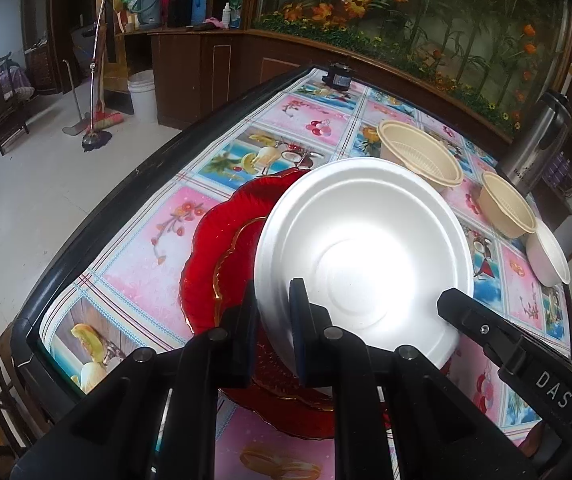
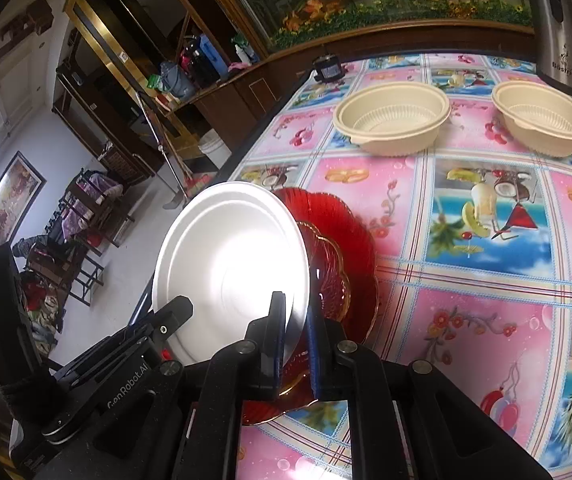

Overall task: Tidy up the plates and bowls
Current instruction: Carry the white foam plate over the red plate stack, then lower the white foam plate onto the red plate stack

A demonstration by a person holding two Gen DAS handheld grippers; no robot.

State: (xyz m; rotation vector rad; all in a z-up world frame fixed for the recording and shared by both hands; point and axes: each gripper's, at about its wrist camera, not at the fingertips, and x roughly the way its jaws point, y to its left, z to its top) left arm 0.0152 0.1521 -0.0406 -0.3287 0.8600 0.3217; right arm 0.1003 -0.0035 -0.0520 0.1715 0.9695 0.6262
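Both grippers hold one white foam plate (image 1: 366, 248) (image 2: 229, 256), tilted just above the table. My left gripper (image 1: 273, 300) is shut on its near left rim; it shows in the right wrist view as a black jaw (image 2: 177, 312) at the plate's left edge. My right gripper (image 2: 296, 312) is shut on the opposite rim and enters the left wrist view from the right (image 1: 452, 306). Under the white plate lies a large red scalloped glass plate (image 1: 213, 240) (image 2: 350, 248), with a smaller gold-rimmed red plate (image 1: 237, 264) (image 2: 330, 276) on it, partly hidden.
Two beige plastic bowls (image 2: 392, 116) (image 2: 540, 120) and a white bowl (image 1: 548, 256) stand further back on the fruit-patterned tablecloth. A steel thermos jug (image 2: 558, 28) stands behind them, a small black object (image 2: 328, 68) at the far edge. The table's dark edge (image 1: 105, 216) drops to the floor on the left.
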